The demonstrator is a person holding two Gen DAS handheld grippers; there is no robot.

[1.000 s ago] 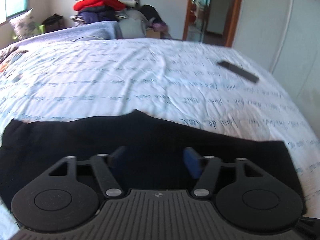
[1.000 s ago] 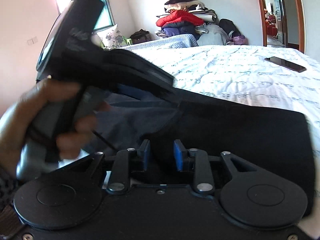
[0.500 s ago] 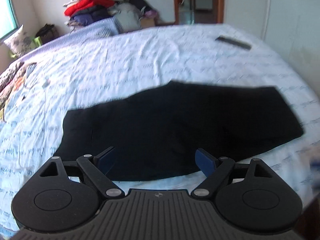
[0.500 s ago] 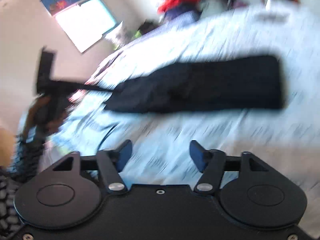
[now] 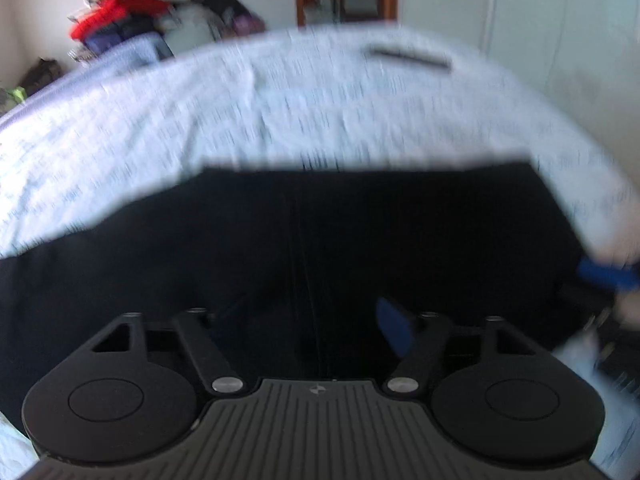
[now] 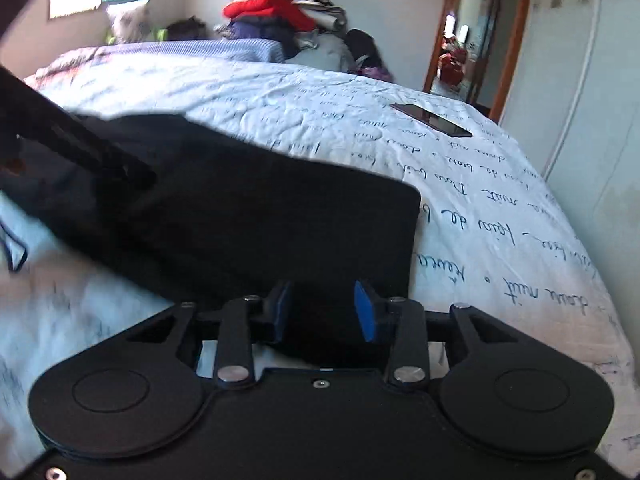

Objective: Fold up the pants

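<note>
A: Two grippers in view, both over the black pants (image 6: 256, 216), which lie flat on the bed (image 6: 480, 208) with its script-printed sheet.

B: Left gripper (image 5: 308, 320) state?

A: Jaws spread wide, nothing between them. The dark cloth fills the space ahead of and under its fingers. Left-wrist view is motion-blurred; a vertical seam line runs straight ahead between the pads. One blue pad (image 5: 394, 330) is clear, the other is lost against the dark fabric.

B: Right gripper (image 6: 322, 312)?

A: Jaws parted to a moderate gap, blue pads facing each other, with the near edge of the pants lying between and below them. Whether the pads touch the cloth, I cannot tell. The cloth's squared end sits just ahead and right of the fingers.

B: Anything else around?

A: A dark phone (image 6: 432, 120) lies on the sheet well ahead and right of the right gripper, apart from the pants. A heap of clothes (image 6: 280, 16), red item on top, sits beyond the far end of the bed. The left gripper's body shows as a dark shape at the left of the right-wrist view.
</note>
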